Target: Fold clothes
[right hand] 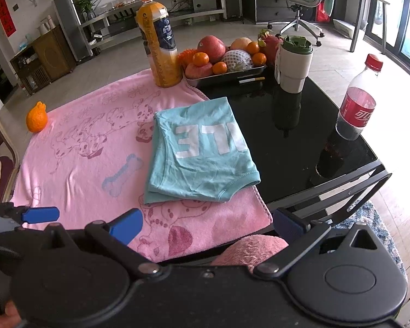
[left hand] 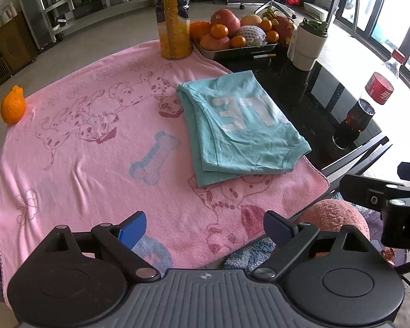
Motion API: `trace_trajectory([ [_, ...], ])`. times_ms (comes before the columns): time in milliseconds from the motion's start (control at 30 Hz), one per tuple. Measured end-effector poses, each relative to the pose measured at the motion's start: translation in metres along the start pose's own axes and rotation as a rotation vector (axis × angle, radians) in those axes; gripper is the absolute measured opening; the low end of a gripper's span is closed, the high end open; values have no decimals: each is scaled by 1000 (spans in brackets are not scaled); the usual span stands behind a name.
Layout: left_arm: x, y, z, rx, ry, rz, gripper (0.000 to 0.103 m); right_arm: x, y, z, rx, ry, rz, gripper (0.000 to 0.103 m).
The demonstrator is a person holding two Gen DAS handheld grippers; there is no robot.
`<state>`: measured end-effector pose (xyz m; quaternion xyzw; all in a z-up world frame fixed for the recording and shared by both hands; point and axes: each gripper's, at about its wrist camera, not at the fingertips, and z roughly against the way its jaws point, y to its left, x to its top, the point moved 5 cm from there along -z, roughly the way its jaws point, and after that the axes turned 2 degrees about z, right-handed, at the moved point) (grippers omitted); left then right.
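Right wrist view: both grippers (right hand: 207, 225) gape empty; juice bottle (right hand: 158, 43), fruit tray (right hand: 227, 78) flank folded shirt (right hand: 202, 153).

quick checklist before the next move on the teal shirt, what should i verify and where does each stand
1. Left gripper open, holding nothing: ok.
2. Right gripper open, holding nothing: ok.
3. Teal shirt folded into a compact stack: ok.
4. Edges aligned: not ok, a lower layer sticks out at the near left corner.
5. Shirt fully on the pink towel: not ok, its right part overhangs onto the black table.
6. Cola bottle and orange juice bottle stand apart from the shirt: ok.
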<state>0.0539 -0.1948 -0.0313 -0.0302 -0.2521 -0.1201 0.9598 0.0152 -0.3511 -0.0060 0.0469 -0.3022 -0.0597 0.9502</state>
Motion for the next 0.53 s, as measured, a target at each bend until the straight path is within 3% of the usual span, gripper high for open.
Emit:
trace_trajectory([
  [533,1,1,-9,-5,16,20,97,-3,-3,-7,10,11,-12,102],
])
